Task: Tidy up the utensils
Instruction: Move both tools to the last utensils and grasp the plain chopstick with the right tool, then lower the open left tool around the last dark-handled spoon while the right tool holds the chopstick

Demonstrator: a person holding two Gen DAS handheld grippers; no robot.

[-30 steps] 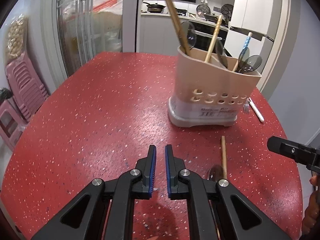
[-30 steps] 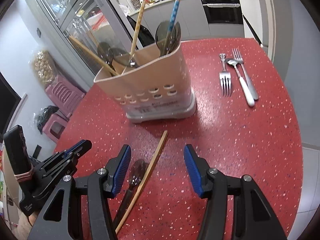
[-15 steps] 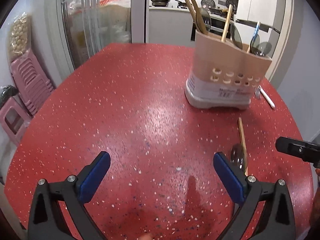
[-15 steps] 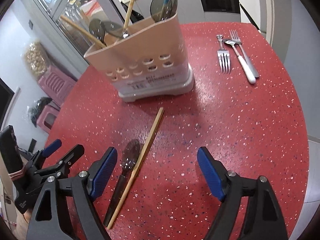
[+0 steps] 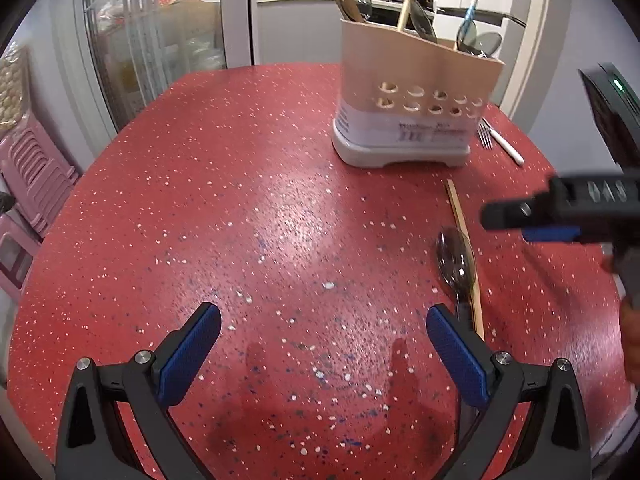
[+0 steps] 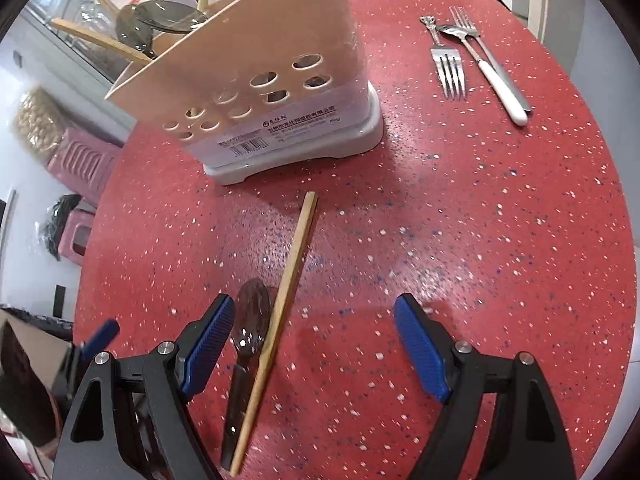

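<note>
Two low wrist views over the red table (image 5: 248, 184), both facing the utensil caddy (image 6: 256, 92)

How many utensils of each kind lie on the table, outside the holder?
Forks: 2
Spoons: 2
Chopsticks: 1
Total: 5

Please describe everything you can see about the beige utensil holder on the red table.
The utensil holder is beige plastic with a slanted top edge, two rows of oval holes in its front wall, and a printed label with a barcode below them. It stands upright in a pale grey base on the red table. Wooden sticks and dark spoons lean inside it. Neither gripper touches it.
</note>
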